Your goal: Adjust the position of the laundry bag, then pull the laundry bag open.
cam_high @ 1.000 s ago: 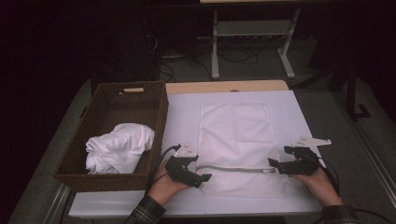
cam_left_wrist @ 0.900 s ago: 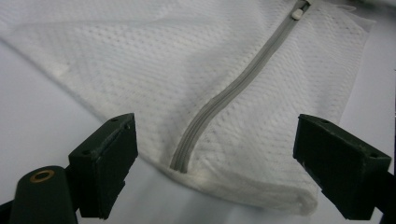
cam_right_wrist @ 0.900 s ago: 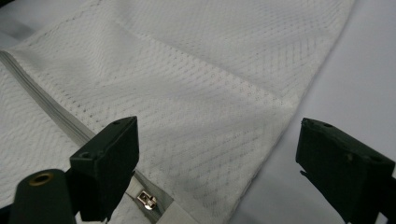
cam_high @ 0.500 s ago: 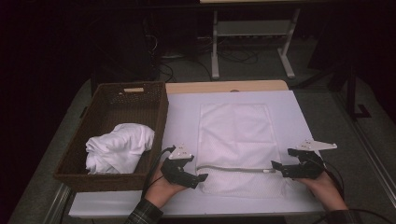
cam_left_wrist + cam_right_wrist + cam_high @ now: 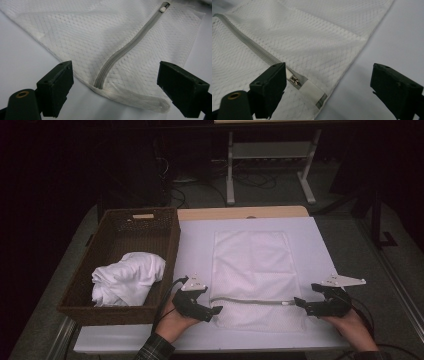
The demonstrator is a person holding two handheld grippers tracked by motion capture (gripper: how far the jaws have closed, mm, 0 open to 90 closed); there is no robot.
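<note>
A white mesh laundry bag (image 5: 252,270) lies flat on the white table cover, its grey zipper (image 5: 250,301) running across near the front edge. My left gripper (image 5: 214,310) sits open at the zipper's left end (image 5: 98,85), jaws spread either side of the bag's corner (image 5: 160,106). My right gripper (image 5: 298,303) is open at the right end, where the metal zipper pull (image 5: 294,80) and a white end tab (image 5: 313,91) lie just beside its left jaw. Nothing is held.
A dark wicker basket (image 5: 165,250) stands left of the bag with a bundled white cloth (image 5: 127,277) inside. The table's front edge (image 5: 210,347) is just below my hands. A metal stand (image 5: 270,155) is on the floor behind the table.
Both grippers have drawn back toward the front edge and slightly outward, ending at the two ends of the zipper. The bag has not moved.
</note>
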